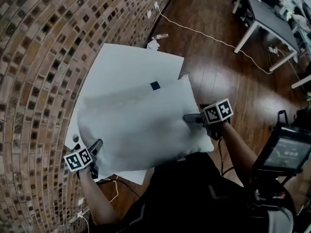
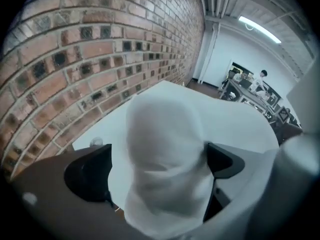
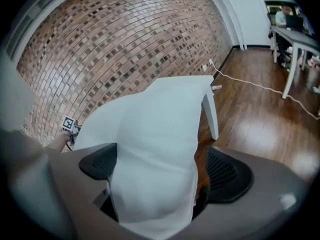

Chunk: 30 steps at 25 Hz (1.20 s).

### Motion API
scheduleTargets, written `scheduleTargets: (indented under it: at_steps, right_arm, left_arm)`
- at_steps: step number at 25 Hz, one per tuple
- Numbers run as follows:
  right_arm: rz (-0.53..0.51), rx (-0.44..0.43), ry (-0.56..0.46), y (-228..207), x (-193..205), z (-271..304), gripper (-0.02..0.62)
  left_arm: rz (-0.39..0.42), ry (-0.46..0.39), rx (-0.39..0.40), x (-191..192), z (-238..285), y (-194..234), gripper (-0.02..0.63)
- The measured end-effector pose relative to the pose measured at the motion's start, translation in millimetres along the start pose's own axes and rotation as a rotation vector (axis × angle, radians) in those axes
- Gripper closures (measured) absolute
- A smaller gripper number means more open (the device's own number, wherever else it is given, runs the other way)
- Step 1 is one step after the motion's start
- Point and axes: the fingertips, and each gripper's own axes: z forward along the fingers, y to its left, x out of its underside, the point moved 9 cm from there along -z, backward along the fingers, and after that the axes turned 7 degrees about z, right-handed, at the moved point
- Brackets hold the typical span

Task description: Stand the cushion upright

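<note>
Jaws of the left gripper (image 2: 155, 168) stand wide apart, with a bunched corner of the white cushion (image 2: 165, 149) rising between them. Bare white surface (image 2: 235, 119) shows between the fabric and the jaw on the brick-wall side, so we log no grip here. At the other jaw the fabric lies against it or just beside it; we cannot tell which.

Jaws of the right gripper (image 3: 161, 170) are likewise wide apart. The cushion's edge passes between them, close to the jaw on the wall side, with a clear gap to the other jaw. We note it as not clamped.

Head view: the cushion lies across the near part of the surface, broad face toward the camera. The left gripper is at its near left corner and the right gripper at its right edge. We cannot tell whether the cushion lies flat or is tilted. A small dark square (image 1: 155, 85) sits on the surface just beyond the cushion's far edge.

The surface stands against a brick wall (image 1: 39, 57), with wooden floor (image 1: 218, 76) on its other side. A white cable (image 1: 209, 37) runs across the floor toward a grey table (image 1: 269, 13)
</note>
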Motion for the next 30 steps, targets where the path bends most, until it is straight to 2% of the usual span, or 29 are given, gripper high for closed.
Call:
scheduleTargets:
  at_steps: [3, 6, 8, 13, 16, 20, 24, 30]
  right_arm:
    - [0.048, -0.035, 0.025, -3, 4, 15, 0.011]
    - [0.079, -0.056, 0.054, -7, 5, 27, 0.011]
    - [0.102, -0.074, 0.061, -8, 9, 31, 0.016]
    - [0.085, -0.100, 0.053, 0, 6, 34, 0.113]
    - [0.053, -0.109, 0.067, 8, 4, 33, 0.186]
    - [0.014, -0.062, 0.072, 25, 4, 14, 0.293]
    - [-0.101, -0.025, 0.064, 42, -11, 13, 0.344]
    - [-0.248, -0.010, 0.015, 67, -39, 4, 0.397]
  left_arm:
    - [-0.064, 0.057, 0.087, 11, 27, 11, 0.028]
    - [-0.126, 0.052, 0.180, 19, 41, 12, 0.028]
    - [-0.144, 0.049, 0.213, 23, 44, 11, 0.028]
    - [-0.166, 0.060, 0.255, 24, 52, 12, 0.035]
    - [-0.168, 0.005, 0.305, 27, 49, 7, 0.087]
    - [-0.168, -0.093, 0.387, 22, 37, -11, 0.262]
    - [-0.178, -0.144, 0.345, 24, 15, -14, 0.351]
    - [-0.190, -0.179, 0.233, 30, -17, -30, 0.405]
